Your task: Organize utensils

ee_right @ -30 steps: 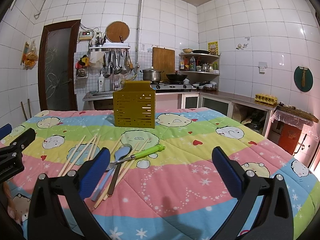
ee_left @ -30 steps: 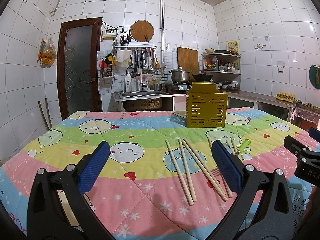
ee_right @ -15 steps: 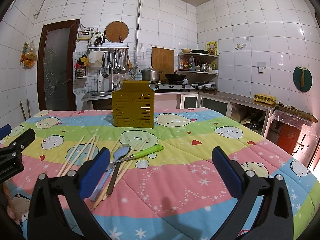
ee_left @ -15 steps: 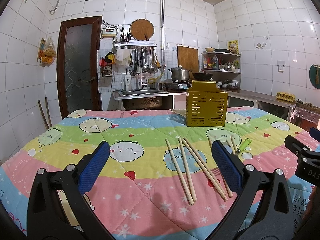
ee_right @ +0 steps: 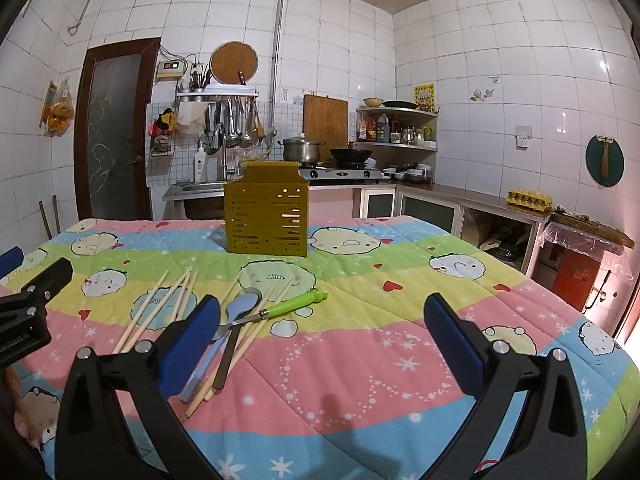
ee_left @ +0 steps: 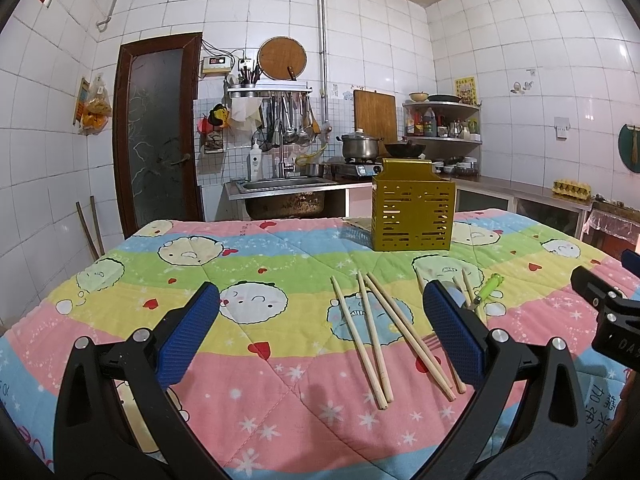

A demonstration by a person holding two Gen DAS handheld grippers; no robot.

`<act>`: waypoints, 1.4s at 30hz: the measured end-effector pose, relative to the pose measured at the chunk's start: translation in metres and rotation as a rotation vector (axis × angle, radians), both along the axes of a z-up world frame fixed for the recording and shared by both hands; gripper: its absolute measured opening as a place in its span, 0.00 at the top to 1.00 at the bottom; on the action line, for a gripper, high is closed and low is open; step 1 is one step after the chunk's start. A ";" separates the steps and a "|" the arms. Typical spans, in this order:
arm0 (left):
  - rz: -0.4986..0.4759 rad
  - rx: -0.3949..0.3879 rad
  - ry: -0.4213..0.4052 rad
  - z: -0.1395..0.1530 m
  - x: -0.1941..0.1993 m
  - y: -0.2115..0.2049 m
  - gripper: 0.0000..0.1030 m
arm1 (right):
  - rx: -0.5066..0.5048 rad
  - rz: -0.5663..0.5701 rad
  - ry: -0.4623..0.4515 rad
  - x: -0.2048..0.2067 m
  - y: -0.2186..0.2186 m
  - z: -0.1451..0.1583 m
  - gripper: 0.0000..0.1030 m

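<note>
A yellow slotted utensil holder (ee_left: 413, 212) stands upright at the far side of the quilt-covered table (ee_left: 260, 280); it also shows in the right wrist view (ee_right: 266, 216). Several wooden chopsticks (ee_left: 372, 332) lie loose in front of it and show in the right wrist view too (ee_right: 160, 308). A blue spoon (ee_right: 236, 312), a dark-handled utensil (ee_right: 228, 356) and a green-handled utensil (ee_right: 296, 305) lie among more chopsticks. My left gripper (ee_left: 320, 336) is open and empty, just left of the chopsticks. My right gripper (ee_right: 320, 340) is open and empty, to the right of the pile.
Behind the table are a sink counter (ee_left: 280, 188), a stove with pots (ee_left: 360, 148) and a door (ee_left: 156, 132). The right gripper's body (ee_left: 608, 312) shows at the left wrist view's right edge; the left gripper's body (ee_right: 28, 312) at the right wrist view's left edge.
</note>
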State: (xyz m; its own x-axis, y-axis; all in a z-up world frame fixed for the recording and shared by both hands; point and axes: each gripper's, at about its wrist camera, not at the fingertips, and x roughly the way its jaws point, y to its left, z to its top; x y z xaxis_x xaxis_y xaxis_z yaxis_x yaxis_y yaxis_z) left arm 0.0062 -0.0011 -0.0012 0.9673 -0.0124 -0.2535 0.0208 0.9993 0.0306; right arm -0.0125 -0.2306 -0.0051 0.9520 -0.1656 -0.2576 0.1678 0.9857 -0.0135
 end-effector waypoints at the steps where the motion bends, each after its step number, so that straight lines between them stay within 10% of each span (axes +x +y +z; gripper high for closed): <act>1: -0.002 0.001 0.002 0.000 0.000 0.000 0.05 | -0.001 -0.003 -0.003 -0.001 0.000 0.000 0.04; 19: -0.042 0.060 0.136 0.008 0.043 -0.005 0.05 | -0.019 0.007 0.115 0.045 0.001 0.011 0.04; 42: -0.026 0.015 0.418 -0.010 0.208 0.007 0.07 | 0.005 -0.040 0.370 0.202 -0.002 -0.017 0.17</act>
